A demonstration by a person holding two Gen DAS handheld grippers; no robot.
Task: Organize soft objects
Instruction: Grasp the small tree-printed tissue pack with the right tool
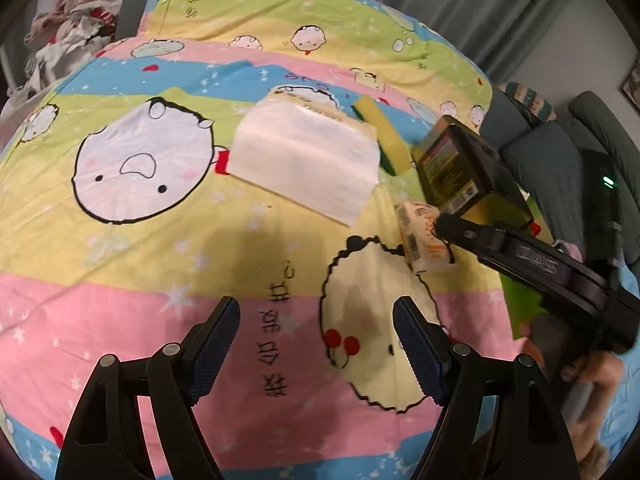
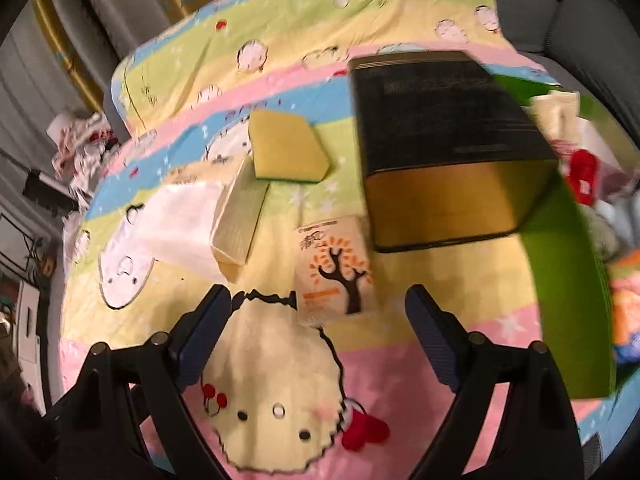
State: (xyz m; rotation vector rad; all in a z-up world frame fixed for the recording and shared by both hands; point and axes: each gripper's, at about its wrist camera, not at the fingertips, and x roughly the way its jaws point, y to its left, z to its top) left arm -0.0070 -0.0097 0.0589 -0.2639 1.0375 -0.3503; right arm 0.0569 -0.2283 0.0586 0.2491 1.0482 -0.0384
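Observation:
On a cartoon-print bedspread [image 1: 120, 264] lie a large white tissue pack [image 1: 308, 156], a yellow-green sponge [image 1: 384, 136] and a small tissue packet with a tree print [image 1: 426, 240]. The right wrist view shows the same large pack [image 2: 240, 220], sponge [image 2: 288, 148] and small packet [image 2: 336, 268]. My left gripper [image 1: 316, 344] is open and empty above the bedspread, short of the large pack. My right gripper [image 2: 318, 328] is open and empty, just short of the small packet; its body [image 1: 540, 264] shows in the left wrist view.
A black and gold box [image 2: 444, 148] stands right of the small packet, also in the left wrist view [image 1: 460, 160]. A green bin [image 2: 568, 264] holding soft items sits at the right. Crumpled clothes [image 1: 76, 28] lie at the far left. Grey cushions [image 1: 560, 152] lie at the right.

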